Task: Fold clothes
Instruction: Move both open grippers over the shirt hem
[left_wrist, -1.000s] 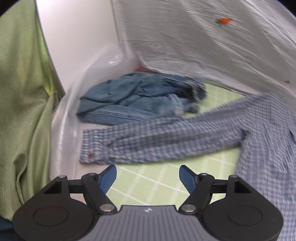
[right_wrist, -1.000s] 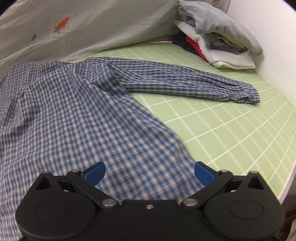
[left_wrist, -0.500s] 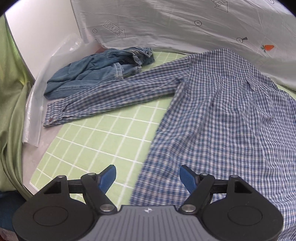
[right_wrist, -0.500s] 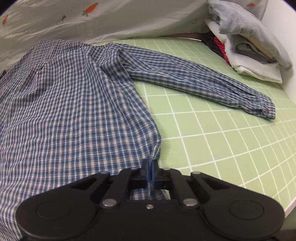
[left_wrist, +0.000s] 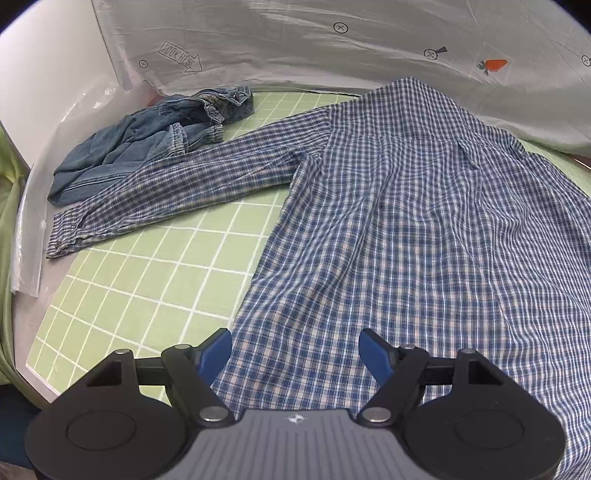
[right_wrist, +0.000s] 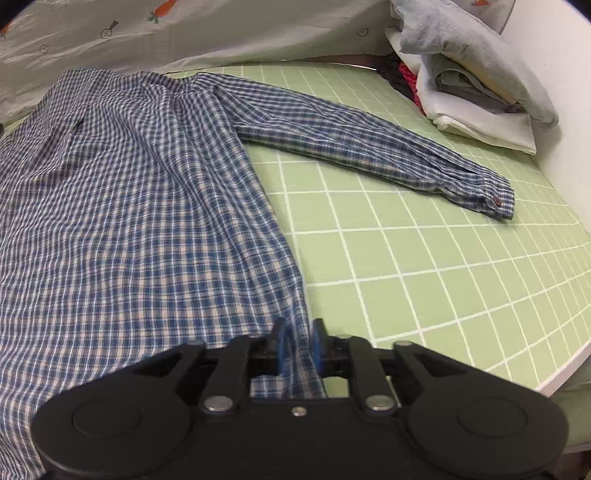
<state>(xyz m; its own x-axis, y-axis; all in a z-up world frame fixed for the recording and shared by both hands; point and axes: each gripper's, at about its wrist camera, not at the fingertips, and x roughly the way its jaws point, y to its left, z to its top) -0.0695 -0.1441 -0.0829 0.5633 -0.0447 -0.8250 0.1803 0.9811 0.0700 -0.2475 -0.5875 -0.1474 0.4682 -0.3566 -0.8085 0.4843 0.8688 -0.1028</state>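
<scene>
A blue checked shirt (left_wrist: 406, 229) lies spread flat on the green grid mat (left_wrist: 147, 280), both sleeves stretched out to the sides. My left gripper (left_wrist: 295, 347) hovers open over the shirt's lower left hem, with nothing pinched. In the right wrist view the same shirt (right_wrist: 129, 221) fills the left half, and its right sleeve (right_wrist: 369, 147) reaches toward the cuff. My right gripper (right_wrist: 298, 343) is at the shirt's lower right corner. Its jaws are opening, a narrow gap shows between the pads, and the hem fabric stands between them.
A crumpled denim garment (left_wrist: 147, 140) lies at the mat's far left, by the left sleeve cuff. A stack of folded clothes (right_wrist: 472, 74) sits at the far right corner. A white printed sheet (left_wrist: 332, 44) hangs behind. The mat's front edge (right_wrist: 554, 376) is close.
The left gripper swung right from the sleeve and denim to the shirt's lower left hem. The right gripper closed on the lower right hem, and its jaws now stand slightly apart.
</scene>
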